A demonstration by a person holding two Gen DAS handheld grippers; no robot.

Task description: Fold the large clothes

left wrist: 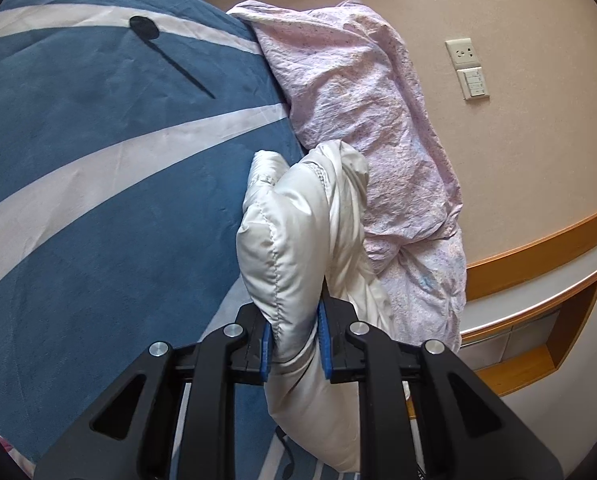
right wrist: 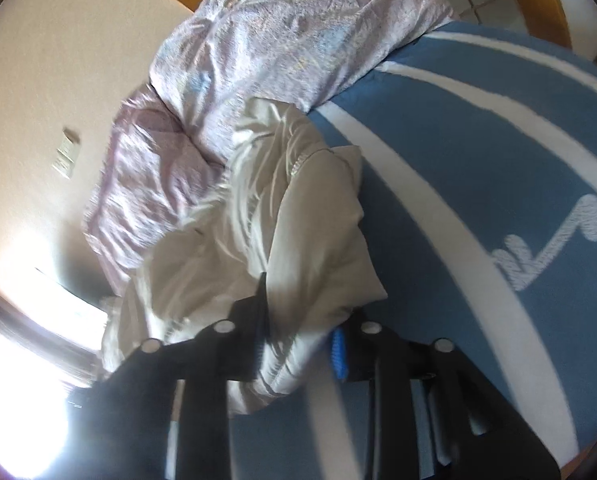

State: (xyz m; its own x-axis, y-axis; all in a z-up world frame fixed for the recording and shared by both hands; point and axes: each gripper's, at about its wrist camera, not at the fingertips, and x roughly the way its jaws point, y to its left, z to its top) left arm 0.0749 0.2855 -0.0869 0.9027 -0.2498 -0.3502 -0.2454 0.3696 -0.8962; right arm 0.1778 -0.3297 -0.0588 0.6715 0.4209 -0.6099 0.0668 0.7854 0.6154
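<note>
Pinching white padded jacket [left wrist: 294, 240], left gripper [left wrist: 295, 346] clamps a quilted fold. Right gripper [right wrist: 298, 350] grips its bunched fabric above the blue bedspread [left wrist: 98, 160].

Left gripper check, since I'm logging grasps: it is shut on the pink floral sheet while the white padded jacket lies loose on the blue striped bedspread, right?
Not quite. The left gripper is shut on the white padded jacket, not the pink floral sheet, which lies bunched beyond it, ungripped. The left wrist view shows this. The blue striped bedspread is as you say.
</note>
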